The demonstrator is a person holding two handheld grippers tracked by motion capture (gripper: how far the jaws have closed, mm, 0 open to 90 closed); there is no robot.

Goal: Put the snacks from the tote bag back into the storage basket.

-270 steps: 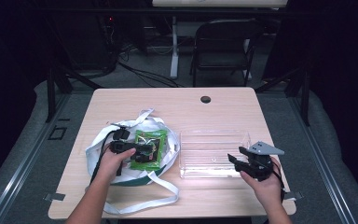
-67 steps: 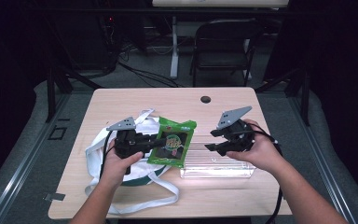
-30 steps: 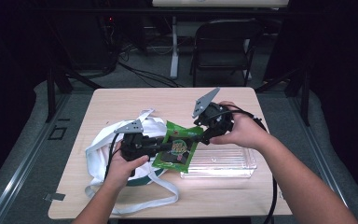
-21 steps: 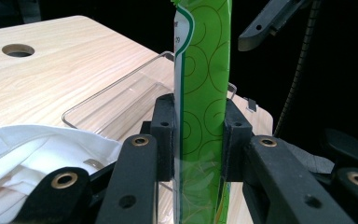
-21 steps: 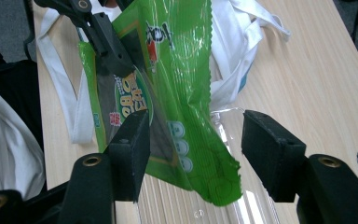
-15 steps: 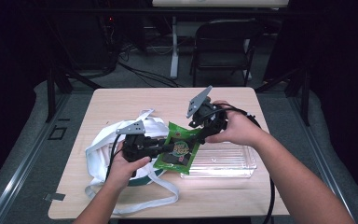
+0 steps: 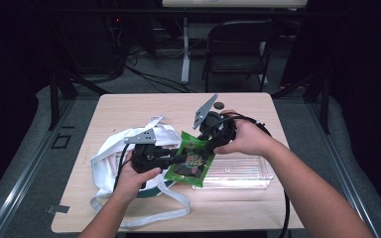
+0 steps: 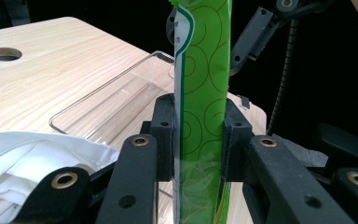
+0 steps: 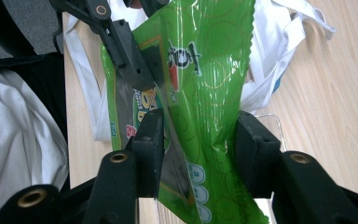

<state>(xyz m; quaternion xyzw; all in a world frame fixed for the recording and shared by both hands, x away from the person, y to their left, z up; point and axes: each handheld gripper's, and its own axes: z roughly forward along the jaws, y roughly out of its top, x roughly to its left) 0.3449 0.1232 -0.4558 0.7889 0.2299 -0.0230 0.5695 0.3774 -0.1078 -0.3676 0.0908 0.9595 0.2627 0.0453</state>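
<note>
At the left of the tabletop [image 7: 129, 106] I see the white cloth bag [image 7: 110, 157] lying crumpled. My left tongs [image 7: 174, 158] sit just over its right edge, clenched on the green snack packet [image 7: 192, 159], whose edge stands upright between the pads in the left gripper view. The packet is held up off the surface, between the bag and the clear plastic tray [image 7: 238, 172]. My right tongs [image 7: 204, 141] have just been closing around the packet's upper end; its jaws flank the foil, the left pad touching, the right one barely.
</note>
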